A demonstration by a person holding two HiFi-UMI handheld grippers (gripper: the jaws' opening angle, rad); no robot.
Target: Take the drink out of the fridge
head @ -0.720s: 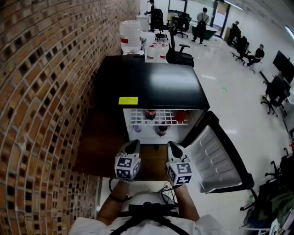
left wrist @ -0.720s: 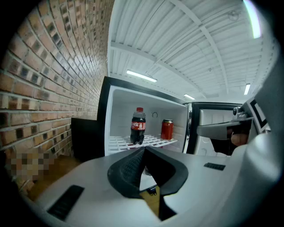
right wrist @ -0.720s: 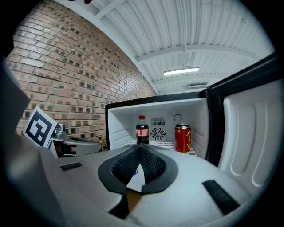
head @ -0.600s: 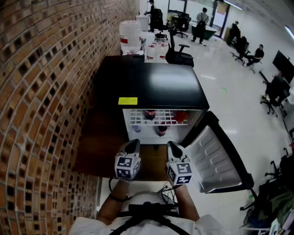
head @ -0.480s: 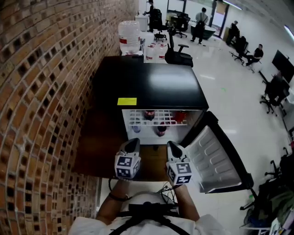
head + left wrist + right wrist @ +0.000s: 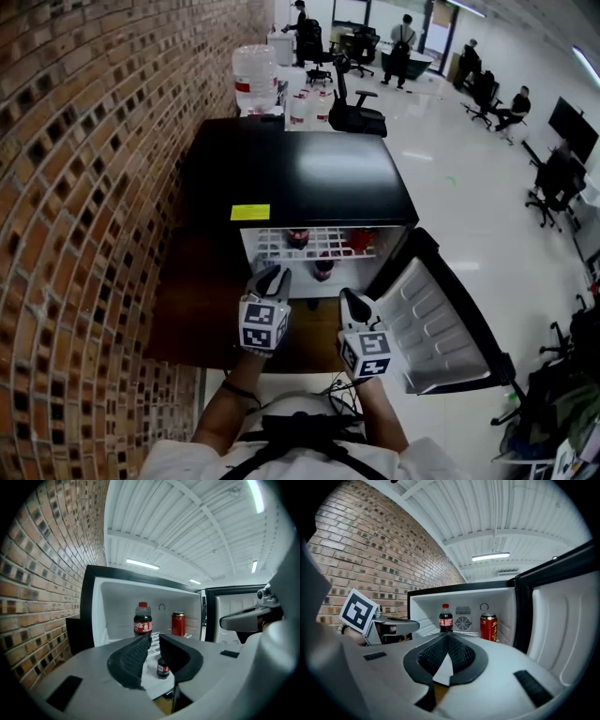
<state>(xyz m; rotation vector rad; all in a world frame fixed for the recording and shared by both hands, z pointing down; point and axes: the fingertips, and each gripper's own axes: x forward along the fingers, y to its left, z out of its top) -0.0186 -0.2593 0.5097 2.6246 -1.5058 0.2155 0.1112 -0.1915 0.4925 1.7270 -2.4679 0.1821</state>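
Note:
The small black fridge [image 6: 300, 173] stands open, its door [image 6: 441, 323] swung out to the right. On its wire shelf stand a cola bottle [image 6: 142, 620] with a red cap and a red can [image 6: 178, 623]. A smaller dark bottle [image 6: 162, 666] sits on the level below. My left gripper [image 6: 153, 640] points at the shelf from just outside the opening. Its jaws are a narrow gap apart with nothing between them. My right gripper [image 6: 448, 635] hangs further back, shut and empty, and it also sees the bottle [image 6: 446, 619] and the can [image 6: 488, 626].
A brick wall [image 6: 84, 187] runs along the left of the fridge. The open door [image 6: 562, 625] stands close on the right of my right gripper. Behind the fridge are a water jug [image 6: 253, 70] and an office chair [image 6: 356, 112]; people sit far off.
My left gripper has moved forward toward the fridge opening. The right gripper has stayed where it was.

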